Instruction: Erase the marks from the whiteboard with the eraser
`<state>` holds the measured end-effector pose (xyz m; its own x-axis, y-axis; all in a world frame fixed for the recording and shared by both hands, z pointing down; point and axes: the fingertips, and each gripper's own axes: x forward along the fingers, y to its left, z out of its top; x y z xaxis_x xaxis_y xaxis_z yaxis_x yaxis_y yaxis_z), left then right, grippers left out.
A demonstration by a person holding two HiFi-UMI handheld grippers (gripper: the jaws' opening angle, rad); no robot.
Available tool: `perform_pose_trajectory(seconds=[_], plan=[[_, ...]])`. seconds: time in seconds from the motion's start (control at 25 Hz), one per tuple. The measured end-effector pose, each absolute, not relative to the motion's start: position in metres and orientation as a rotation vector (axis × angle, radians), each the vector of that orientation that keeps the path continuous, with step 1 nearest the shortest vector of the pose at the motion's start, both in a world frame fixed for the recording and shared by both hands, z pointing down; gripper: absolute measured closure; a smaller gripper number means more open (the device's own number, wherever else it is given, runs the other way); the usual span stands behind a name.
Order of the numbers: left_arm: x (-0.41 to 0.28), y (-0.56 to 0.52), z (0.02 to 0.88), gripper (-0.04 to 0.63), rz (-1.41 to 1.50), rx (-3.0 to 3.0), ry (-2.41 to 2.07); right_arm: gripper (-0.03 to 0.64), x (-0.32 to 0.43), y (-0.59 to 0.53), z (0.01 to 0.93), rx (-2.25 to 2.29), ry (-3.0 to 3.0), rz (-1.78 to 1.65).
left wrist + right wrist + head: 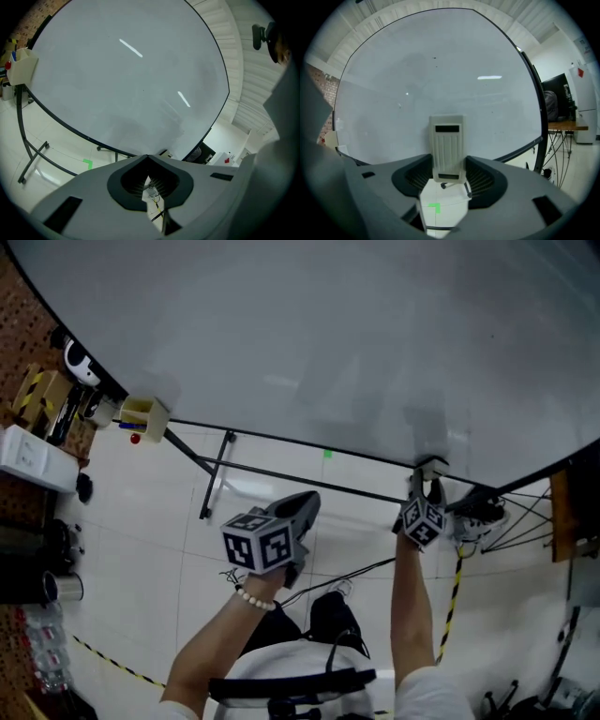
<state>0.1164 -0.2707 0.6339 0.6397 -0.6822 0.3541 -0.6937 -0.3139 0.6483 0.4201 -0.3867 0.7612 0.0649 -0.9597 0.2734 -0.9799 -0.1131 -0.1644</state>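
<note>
The pale ribbed eraser (447, 145) is pinched upright in the right claw (448, 165), at the bottom edge of the whiteboard (328, 334), lower right in the head view. The board's surface is pale grey with faint smudges and reflected light streaks. The left claw (147, 158) is pressed together on nothing, lower centre. A cream holder (145, 413) hangs at the board's left end. Below lie a white floor (141, 521) and a green tape mark (327, 454).
</note>
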Motion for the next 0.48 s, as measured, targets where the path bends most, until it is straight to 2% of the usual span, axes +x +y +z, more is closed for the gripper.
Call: perform_pose_trajectory(seconds=[0.48], plan=[[0.024,-0.262,0.627,0.603,-0.050,2.024,-1.095,0.366,0.300,-0.393,0.745,2.183,-2.097,0.418]])
